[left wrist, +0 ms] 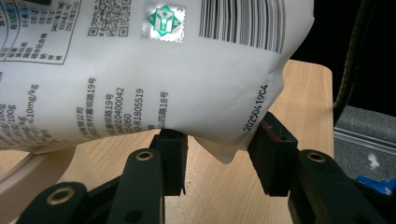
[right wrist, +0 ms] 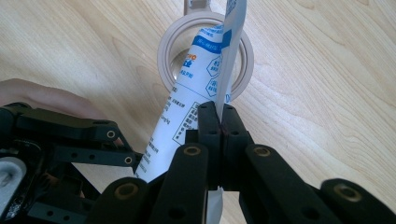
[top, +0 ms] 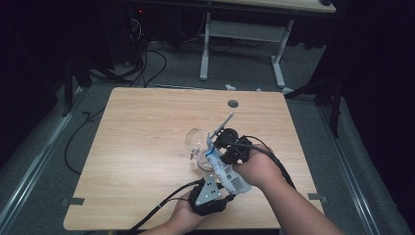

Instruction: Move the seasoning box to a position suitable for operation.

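A white printed pouch (top: 230,176) with a blue top leans over a round container with a beige rim (top: 201,164) at the table's middle front. My left gripper (top: 221,185) is shut on the pouch's bottom end (left wrist: 163,70), a pad (left wrist: 170,140) pressed on each side. My right gripper (top: 215,149) is shut on a thin flap at the pouch's top (right wrist: 231,42), which stands edge-on between the jaws. In the right gripper view the pouch's blue mouth (right wrist: 201,56) points into the container's opening (right wrist: 164,51). The left gripper (right wrist: 70,135) lies at that view's left.
A clear lid-like piece (top: 195,137) sits just behind the container. The wooden table (top: 147,137) has a round hole (top: 233,104) near its far edge. Cables (top: 147,68) and another table's white legs (top: 204,54) are on the floor beyond.
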Motion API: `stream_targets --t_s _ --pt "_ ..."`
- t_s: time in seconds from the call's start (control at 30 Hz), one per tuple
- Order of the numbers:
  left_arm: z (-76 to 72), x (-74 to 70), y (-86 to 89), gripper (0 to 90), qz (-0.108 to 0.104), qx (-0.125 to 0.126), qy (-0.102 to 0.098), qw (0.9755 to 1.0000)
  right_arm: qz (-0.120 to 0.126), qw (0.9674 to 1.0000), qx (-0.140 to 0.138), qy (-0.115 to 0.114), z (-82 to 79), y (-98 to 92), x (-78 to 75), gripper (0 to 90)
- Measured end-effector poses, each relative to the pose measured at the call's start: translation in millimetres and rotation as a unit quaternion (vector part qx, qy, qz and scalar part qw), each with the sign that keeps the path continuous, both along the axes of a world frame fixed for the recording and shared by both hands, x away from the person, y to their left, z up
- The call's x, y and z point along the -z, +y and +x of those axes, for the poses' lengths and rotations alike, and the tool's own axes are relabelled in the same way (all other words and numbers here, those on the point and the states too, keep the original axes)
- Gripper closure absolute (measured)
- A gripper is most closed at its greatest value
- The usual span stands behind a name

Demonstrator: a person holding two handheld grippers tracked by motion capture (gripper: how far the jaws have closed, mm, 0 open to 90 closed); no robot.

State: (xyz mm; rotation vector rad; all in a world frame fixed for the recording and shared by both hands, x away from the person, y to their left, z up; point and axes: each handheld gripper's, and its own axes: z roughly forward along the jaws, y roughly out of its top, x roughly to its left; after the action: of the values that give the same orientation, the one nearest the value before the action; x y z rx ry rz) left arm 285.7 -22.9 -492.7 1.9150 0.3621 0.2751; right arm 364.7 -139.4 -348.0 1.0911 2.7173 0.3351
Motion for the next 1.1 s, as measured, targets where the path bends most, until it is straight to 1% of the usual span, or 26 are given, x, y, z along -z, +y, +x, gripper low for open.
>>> stream_targets --t_s 0.6,0.63,0.93,1.1 --pt "-0.8 -0.5 0.6 59.6 -0.001 0.001 0.000 1.0000 0.003 1.0000 -0.001 0.002 0.2 -0.3 -0.6 89.9" --pt "-0.7 -0.6 0.6 59.6 -0.001 0.001 0.000 1.0000 0.004 1.0000 0.004 0.004 -0.3 -0.1 -0.7 89.9" --pt "-0.9 -1.0 1.0 59.6 -0.001 0.001 -0.002 1.0000 0.006 1.0000 0.005 0.004 0.2 -0.9 -1.4 89.9" --pt "-1.3 -1.5 1.3 59.7 -0.002 0.002 -0.002 1.0000 0.008 0.9999 0.009 0.008 0.4 -1.4 -2.2 89.9"
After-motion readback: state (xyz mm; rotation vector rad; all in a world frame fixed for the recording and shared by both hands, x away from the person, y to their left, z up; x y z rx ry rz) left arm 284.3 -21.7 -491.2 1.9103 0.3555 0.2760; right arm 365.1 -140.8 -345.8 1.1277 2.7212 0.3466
